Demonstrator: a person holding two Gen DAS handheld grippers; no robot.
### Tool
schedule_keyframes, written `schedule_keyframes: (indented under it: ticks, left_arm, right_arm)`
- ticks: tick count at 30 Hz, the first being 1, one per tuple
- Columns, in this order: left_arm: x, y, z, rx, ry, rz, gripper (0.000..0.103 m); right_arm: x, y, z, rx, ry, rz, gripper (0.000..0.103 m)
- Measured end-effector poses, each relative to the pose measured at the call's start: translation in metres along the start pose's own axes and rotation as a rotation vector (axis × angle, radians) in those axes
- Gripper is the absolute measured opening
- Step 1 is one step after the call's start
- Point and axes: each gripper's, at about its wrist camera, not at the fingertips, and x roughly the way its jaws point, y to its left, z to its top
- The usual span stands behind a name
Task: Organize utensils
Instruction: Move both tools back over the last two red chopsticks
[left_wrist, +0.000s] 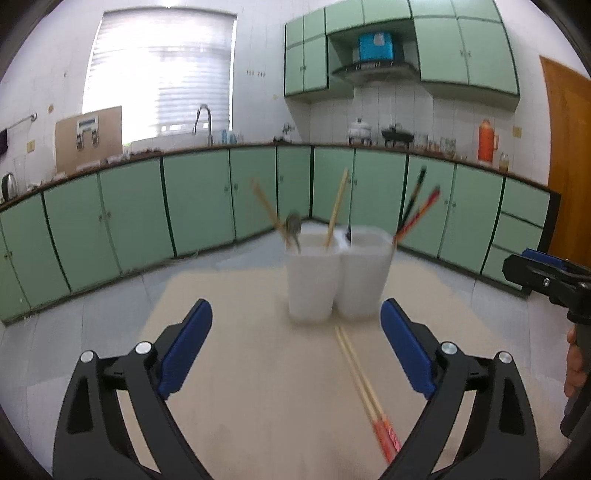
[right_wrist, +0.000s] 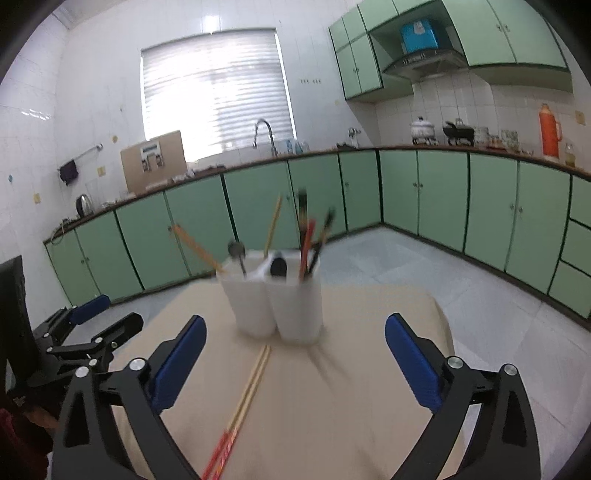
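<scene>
Two white cups stand side by side on the beige table (left_wrist: 258, 398). The left cup (left_wrist: 312, 280) holds pale chopsticks and a metal spoon (left_wrist: 293, 225). The right cup (left_wrist: 364, 273) holds red and black chopsticks (left_wrist: 417, 210). A pair of chopsticks with red ends (left_wrist: 364, 387) lies on the table in front of the cups. My left gripper (left_wrist: 295, 325) is open, empty, short of the cups. In the right wrist view the same cups (right_wrist: 277, 299) and loose chopsticks (right_wrist: 247, 391) lie ahead of my open, empty right gripper (right_wrist: 295, 332).
Green cabinets (left_wrist: 199, 206) with a countertop run along the far walls, with a sink tap (left_wrist: 203, 122) under the window. The other gripper shows at the right edge (left_wrist: 546, 277), held by a hand, and at the left edge (right_wrist: 77, 328). A grey tiled floor surrounds the table.
</scene>
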Motion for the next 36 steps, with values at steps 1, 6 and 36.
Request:
schedule_keyframes:
  ticks: [1,6,36]
  left_arm:
    - [0.0,0.002,-0.008,-0.005,0.019,0.001,0.092]
    - [0.001,0.006,-0.046,0.001,0.115,0.018,0.092]
    - [0.002,0.013,-0.09,-0.001,0.265,0.064,0.092]
  right_arm:
    - [0.001,0.0,-0.008,0.006,0.016,-0.004,0.097]
    - [0.008,0.003,-0.05,0.023,0.103,-0.021,0.097]
    - [0.019,0.075,-0.146,-0.083,0.367,0.062,0.029]
